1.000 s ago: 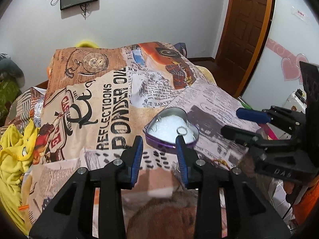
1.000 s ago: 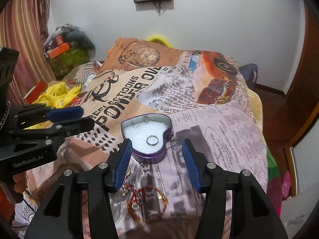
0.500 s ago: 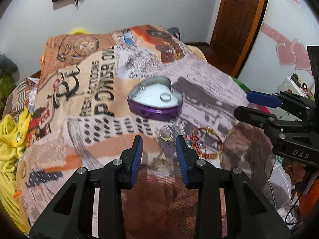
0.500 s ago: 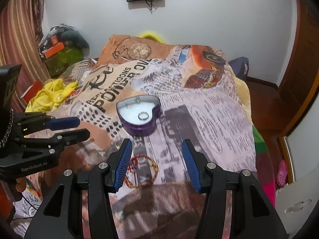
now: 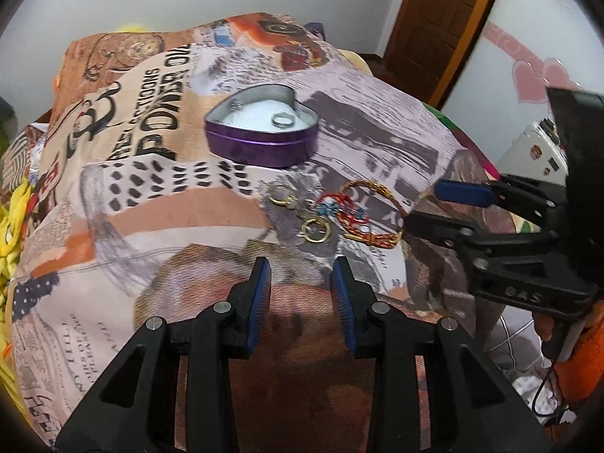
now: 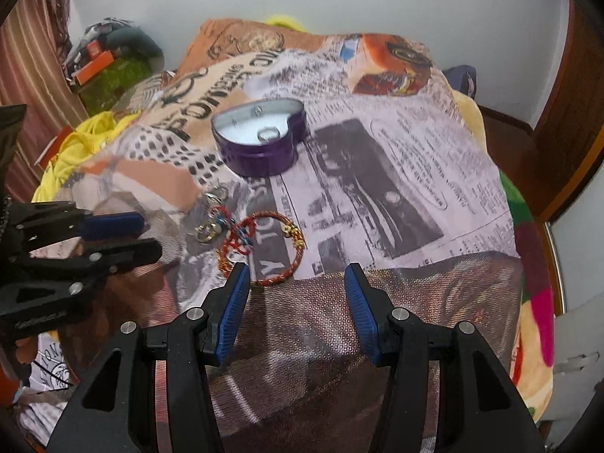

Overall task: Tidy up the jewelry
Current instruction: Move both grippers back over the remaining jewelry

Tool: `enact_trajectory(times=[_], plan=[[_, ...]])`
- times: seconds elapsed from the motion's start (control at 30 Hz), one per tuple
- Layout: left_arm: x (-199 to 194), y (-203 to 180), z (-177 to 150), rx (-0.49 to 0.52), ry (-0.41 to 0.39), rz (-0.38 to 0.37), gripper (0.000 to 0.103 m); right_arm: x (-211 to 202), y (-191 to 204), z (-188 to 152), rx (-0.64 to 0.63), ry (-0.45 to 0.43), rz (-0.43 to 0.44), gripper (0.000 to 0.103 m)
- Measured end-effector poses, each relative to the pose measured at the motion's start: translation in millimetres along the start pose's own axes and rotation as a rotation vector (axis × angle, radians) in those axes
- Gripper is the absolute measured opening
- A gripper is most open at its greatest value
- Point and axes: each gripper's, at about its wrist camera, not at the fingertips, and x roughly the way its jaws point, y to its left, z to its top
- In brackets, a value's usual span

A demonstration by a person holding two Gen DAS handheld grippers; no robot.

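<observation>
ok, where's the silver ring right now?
In both wrist views the silver ring lies inside the open purple heart tin on the bedspread, near the tin's right lobe, beyond the loose bracelets.

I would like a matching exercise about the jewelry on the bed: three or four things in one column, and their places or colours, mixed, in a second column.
Things:
1. silver ring
2. heart-shaped tin
3. red and gold bracelet
4. gold hoop earring

Places or colours:
A. purple outside wall, open on top
B. lying on the blanket beside the bracelet, on the side away from the right gripper
C. inside the tin, on its white lining
D. on the blanket, just ahead of the right gripper's open jaws

Pairs: 1-C, 2-A, 3-D, 4-B
</observation>
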Motion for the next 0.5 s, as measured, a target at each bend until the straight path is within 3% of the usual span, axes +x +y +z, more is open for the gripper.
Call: enact_trajectory(times=[0.43, 0.5], plan=[[24.3, -4.5, 9.3, 0.009, -0.012, -0.014, 0.033, 13.7, -6.8, 6.0, -0.007, -0.01, 0.042, 0.048], [26.8, -4.9, 10.6, 0.009, -0.011, -0.017, 0.033, 15.7, -5.9, 7.3, -0.013, -0.015, 0.053, 0.044]])
